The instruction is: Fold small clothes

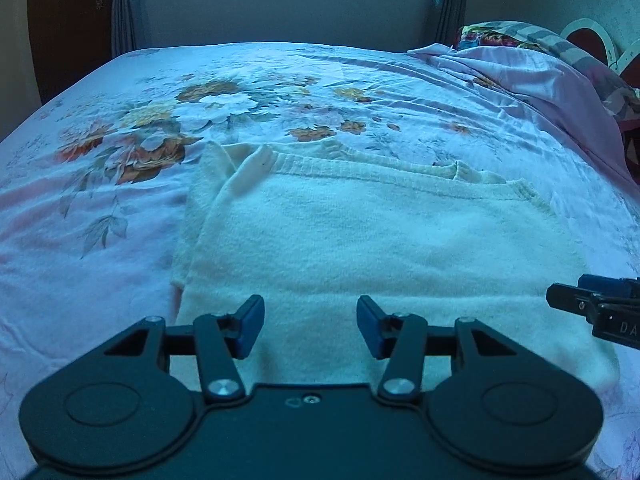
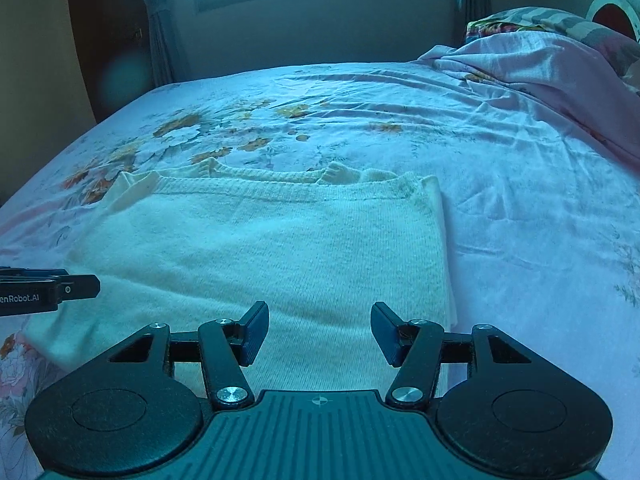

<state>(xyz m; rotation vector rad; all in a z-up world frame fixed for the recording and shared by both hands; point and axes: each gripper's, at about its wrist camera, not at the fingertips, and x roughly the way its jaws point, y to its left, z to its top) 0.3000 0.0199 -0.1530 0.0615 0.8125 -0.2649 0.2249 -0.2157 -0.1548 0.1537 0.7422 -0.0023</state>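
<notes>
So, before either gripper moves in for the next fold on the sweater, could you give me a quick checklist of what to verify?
1. Left gripper open, nothing between its fingers: ok.
2. Right gripper open, nothing held: ok.
3. Cream sweater flat on the floral bedsheet, sleeves tucked in: ok.
4. Far ribbed hem squared with the layers beneath: not ok, lower layers stick out beyond it.
5. Near sweater edge in view for grasping: cannot tell, hidden under the grippers.
6. Pink blanket apart from the sweater: ok.
</notes>
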